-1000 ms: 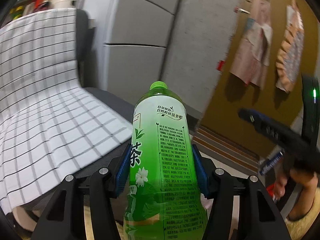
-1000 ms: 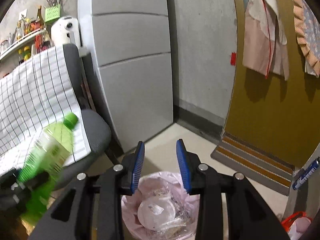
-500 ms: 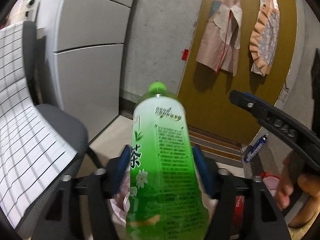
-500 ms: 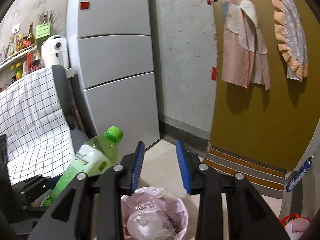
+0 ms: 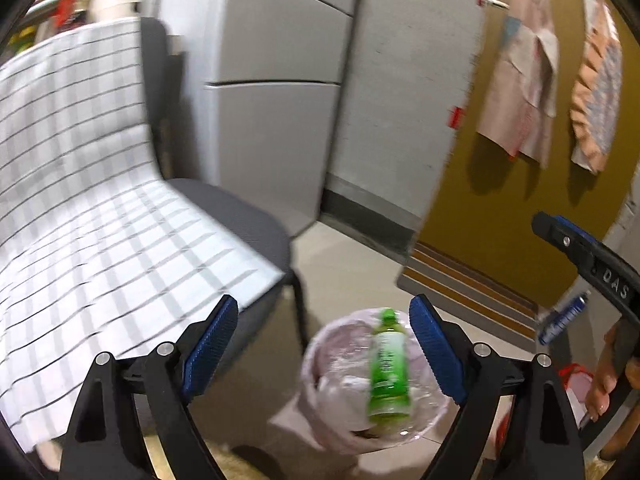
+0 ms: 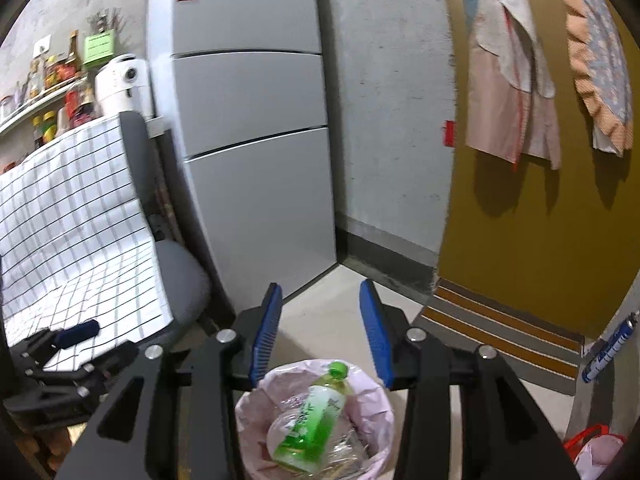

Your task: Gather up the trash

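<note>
Release step: your left tongs were spreading, empty, the bottle lying in the bin below them; your right tongs, also widening empty, next needed fresh trash.

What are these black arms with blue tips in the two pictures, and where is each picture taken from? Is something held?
No robot: a person holds a two-finger gripper in each hand, and each gripper carries a wide-angle camera looking along its fingers. One view shows the left gripper, the other the right gripper. Both sets of jaws are opening, with nothing gripped. Below them on the floor stands a trash bin lined with a pink bag, and a green tea bottle lies inside on clear plastic trash. Beside it is a chair draped with a checked cloth.
</note>
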Demonstrator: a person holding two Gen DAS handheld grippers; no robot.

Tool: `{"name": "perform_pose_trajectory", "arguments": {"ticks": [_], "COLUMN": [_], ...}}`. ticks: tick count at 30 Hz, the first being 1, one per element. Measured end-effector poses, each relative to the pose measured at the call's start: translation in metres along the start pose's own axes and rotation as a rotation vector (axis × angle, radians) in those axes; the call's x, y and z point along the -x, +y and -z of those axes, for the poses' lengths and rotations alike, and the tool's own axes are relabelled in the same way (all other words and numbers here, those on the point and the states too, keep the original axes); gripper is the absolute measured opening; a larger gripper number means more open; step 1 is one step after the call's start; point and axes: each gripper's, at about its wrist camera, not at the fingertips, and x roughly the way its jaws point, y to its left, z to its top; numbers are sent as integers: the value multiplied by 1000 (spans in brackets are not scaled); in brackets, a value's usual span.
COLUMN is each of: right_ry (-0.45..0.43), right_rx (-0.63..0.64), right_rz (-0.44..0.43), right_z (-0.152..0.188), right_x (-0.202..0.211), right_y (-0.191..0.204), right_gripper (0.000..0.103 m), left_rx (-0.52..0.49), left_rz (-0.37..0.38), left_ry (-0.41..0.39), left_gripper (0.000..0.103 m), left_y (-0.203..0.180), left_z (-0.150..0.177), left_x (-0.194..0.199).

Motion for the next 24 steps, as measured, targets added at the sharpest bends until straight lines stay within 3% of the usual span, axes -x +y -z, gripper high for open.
{"name": "perform_pose_trajectory", "arguments": {"ticks": [4, 8, 12, 18, 24], "right_ry": [32, 90, 107, 140, 152], "right_rx": [21, 27, 67, 170, 223], "right_rz": [-65, -136, -154, -164, -106], "right_z": [0, 1, -1, -7, -17], "right_x": [7, 16, 30, 45, 58], "right_y": [24, 44, 60, 89, 103], "right_gripper": [64, 81, 98, 98, 98], "left_rx": [33, 68, 60, 71, 106], "left_rz": [-66, -80, -127, -226, -331], "left_ry": [24, 16, 20, 47, 35], "left_gripper": [91, 96, 97, 97, 97], "left_y": [19, 29, 32, 43, 63], "left_z": [2, 1, -1, -1, 3], "left_x": [25, 47, 67, 93, 131]}}
